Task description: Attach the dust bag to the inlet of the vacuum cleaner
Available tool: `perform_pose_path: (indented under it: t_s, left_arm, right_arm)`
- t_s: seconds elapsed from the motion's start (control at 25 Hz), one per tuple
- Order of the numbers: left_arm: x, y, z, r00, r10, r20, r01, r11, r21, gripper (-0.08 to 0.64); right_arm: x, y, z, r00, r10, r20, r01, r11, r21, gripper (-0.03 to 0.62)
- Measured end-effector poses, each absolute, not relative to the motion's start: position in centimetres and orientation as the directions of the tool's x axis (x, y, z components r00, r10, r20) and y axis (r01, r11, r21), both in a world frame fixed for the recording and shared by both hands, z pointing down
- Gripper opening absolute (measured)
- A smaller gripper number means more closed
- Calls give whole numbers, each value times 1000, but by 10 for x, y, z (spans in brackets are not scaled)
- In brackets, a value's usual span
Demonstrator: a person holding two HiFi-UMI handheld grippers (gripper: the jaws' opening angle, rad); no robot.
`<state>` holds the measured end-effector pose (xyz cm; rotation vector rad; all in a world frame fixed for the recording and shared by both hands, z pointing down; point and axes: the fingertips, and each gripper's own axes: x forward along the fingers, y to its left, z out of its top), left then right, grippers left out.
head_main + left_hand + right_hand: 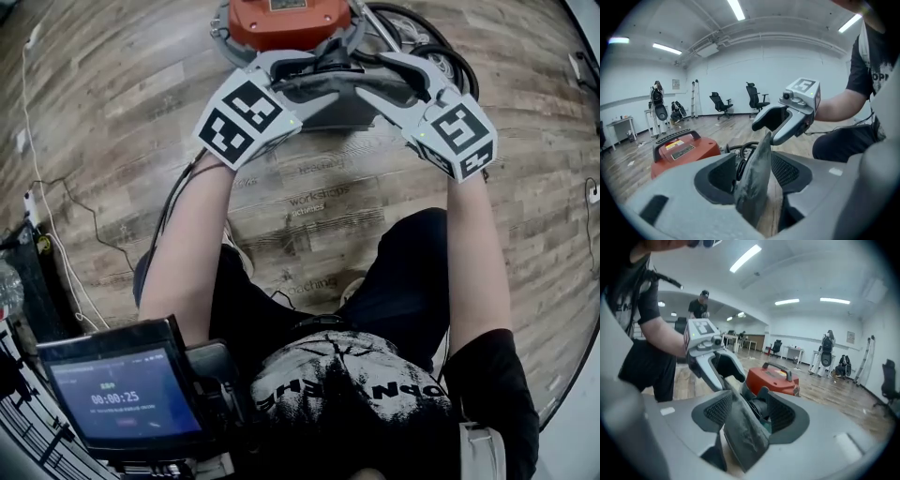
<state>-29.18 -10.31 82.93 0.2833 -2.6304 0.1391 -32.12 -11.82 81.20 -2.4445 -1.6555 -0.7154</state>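
The red vacuum cleaner [286,19] stands on the wood floor in front of me. A grey dust bag [330,92] hangs between my two grippers just before it. My left gripper [298,75] stands wide open; the bag [754,180] rises edge-on between its jaws with a gap on each side. My right gripper [389,80] is open wide too; the bag [743,432] leans by its left pad, and the vacuum's dark round inlet [761,404] shows behind it. Each gripper faces the other across the bag.
A black hose [441,52] coils to the right of the vacuum. Cables [37,187] run along the floor at left. A device with a lit screen [122,394] sits at my lower left. Office chairs [754,96] and a standing person [700,305] are far off.
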Motion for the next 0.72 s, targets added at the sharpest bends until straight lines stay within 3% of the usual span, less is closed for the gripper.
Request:
perform_pose_path:
  t_s: [0.12,0.32,0.72]
  left_arm:
    - [-287,-109,802,-912,-191,363,-212,977,-18,197]
    - [-273,-117,771,-958,-185,217,-198,979,-40,3]
    - [-255,-123,767,-966,-202,164,-206,978,-7,2]
  right_arm:
    - [-307,-123,791,371,886,280,912,-403,68,197]
    - [-276,-132,776,441,882,164,886,-458,80,5]
    - [-255,-138,773,481,874,73,871,-486,70,5]
